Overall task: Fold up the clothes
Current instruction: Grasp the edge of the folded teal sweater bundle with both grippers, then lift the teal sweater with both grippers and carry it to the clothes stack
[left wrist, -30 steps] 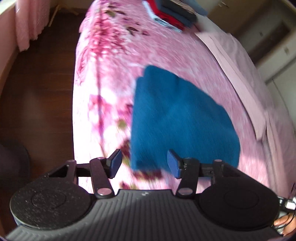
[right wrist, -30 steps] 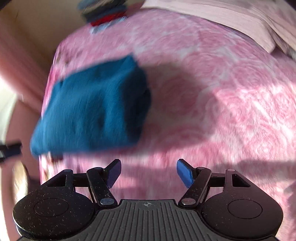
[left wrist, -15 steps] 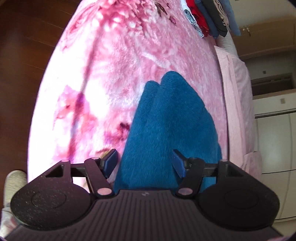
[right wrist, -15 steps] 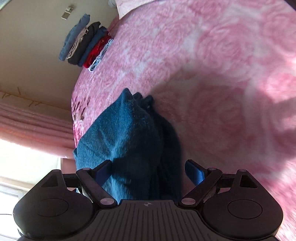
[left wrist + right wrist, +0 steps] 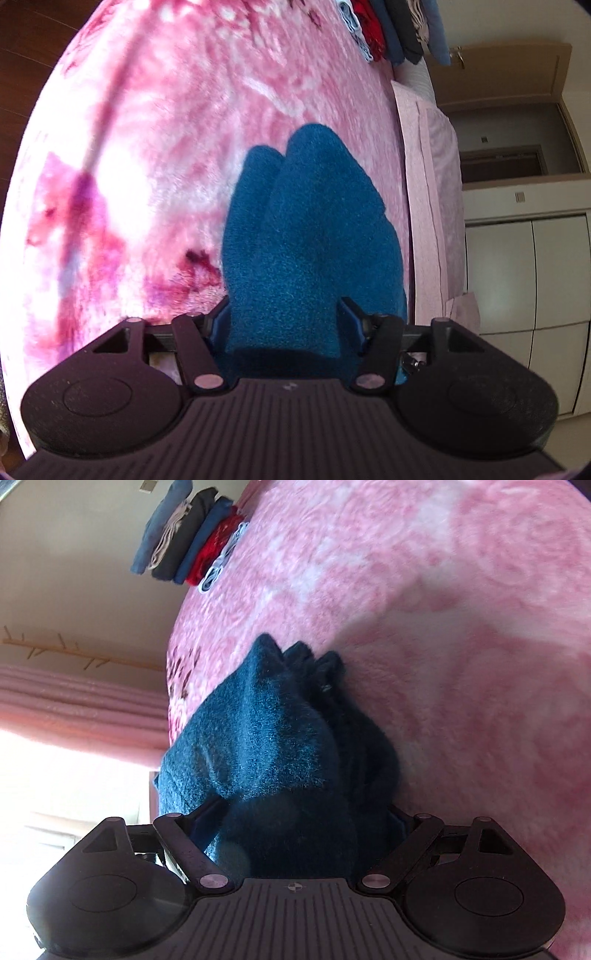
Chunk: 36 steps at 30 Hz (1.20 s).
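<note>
Teal fleece garment (image 5: 303,240) lay bunched on the bed (image 5: 155,155); left gripper (image 5: 282,317) jaws were closing on it, right gripper (image 5: 303,819) jaws pinched it.

Each wrist view looks forward and down along its own claw, close over the pink bed (image 5: 177,155). Both share the blue folded garment (image 5: 306,236) at lower centre and the stack of clothes (image 5: 192,539) near the top edge.
</note>
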Each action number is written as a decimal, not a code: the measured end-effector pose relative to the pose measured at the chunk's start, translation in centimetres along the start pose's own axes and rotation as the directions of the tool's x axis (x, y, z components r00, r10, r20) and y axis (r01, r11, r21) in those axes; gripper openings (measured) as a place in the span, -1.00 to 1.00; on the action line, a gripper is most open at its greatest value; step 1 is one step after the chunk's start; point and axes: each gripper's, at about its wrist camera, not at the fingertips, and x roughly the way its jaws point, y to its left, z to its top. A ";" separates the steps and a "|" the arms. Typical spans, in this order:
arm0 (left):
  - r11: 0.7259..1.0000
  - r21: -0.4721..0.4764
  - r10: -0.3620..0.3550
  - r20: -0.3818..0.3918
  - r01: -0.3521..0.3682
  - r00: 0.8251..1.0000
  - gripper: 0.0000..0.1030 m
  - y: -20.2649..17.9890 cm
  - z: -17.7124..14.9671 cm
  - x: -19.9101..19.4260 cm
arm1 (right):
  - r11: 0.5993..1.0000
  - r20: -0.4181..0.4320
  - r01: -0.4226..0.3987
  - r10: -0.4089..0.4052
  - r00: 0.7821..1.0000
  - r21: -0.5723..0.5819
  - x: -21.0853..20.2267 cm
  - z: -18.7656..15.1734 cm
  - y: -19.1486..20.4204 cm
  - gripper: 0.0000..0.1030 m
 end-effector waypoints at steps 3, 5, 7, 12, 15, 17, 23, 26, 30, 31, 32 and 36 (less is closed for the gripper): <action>1.000 -0.009 -0.021 -0.006 0.021 1.000 -0.47 -0.1 0.1 0.0 | 1.000 -0.011 -0.023 0.024 1.000 0.018 0.3 -0.1 -0.1 0.06; 0.999 -0.015 -0.036 -0.008 0.035 0.999 -0.53 -0.1 0.2 0.0 | 0.998 0.004 -0.045 0.045 0.999 0.045 0.0 -0.6 -0.1 -0.10; 0.999 -0.015 -0.048 -0.007 0.048 0.999 -0.55 -0.4 0.3 -0.4 | 0.996 0.033 -0.058 0.056 0.998 0.063 -0.8 -1.3 0.1 -0.19; 0.998 0.033 -0.059 0.005 0.059 0.998 -0.58 -2.6 0.4 -3.4 | 0.990 0.088 -0.093 0.084 0.993 0.103 -3.2 -3.6 1.4 -0.28; 0.996 0.058 -0.062 0.004 0.062 0.998 -0.58 -4.3 0.0 -6.5 | 0.985 0.108 -0.115 0.102 0.989 0.129 -5.2 -5.7 3.1 -0.28; 0.996 0.069 -0.056 -0.001 0.056 0.998 -0.58 -5.8 -0.6 -9.0 | 0.980 0.121 -0.130 0.112 0.986 0.149 -6.8 -7.4 4.7 -0.28; 0.997 0.073 -0.041 0.005 0.040 0.999 -0.58 -10.4 -1.8 -17.0 | 0.965 0.155 -0.164 0.133 0.979 0.205 -11.6 -12.2 10.8 -0.28; 0.998 0.058 -0.040 0.012 0.039 0.999 -0.58 -11.9 -1.5 -20.7 | 0.959 0.165 -0.169 0.133 0.977 0.228 -12.7 -13.4 14.6 -0.28; 0.997 0.067 -0.039 0.003 0.039 0.999 -0.58 -13.8 2.1 -23.5 | 0.949 0.184 -0.176 0.130 0.974 0.262 -11.9 -13.4 19.4 -0.28; 0.996 0.076 -0.047 0.001 0.046 0.999 -0.58 -14.4 3.7 -24.0 | 0.946 0.187 -0.179 0.132 0.974 0.268 -11.5 -13.2 20.4 -0.28; 0.995 0.085 -0.054 -0.001 0.054 0.999 -0.58 -14.9 5.3 -24.6 | 0.944 0.188 -0.185 0.136 0.973 0.272 -10.9 -12.8 21.5 -0.28; 0.988 0.127 -0.088 -0.009 0.089 0.996 -0.58 -17.2 12.0 -26.6 | 0.944 0.219 -0.206 0.150 0.964 0.259 -8.3 -10.4 26.9 -0.28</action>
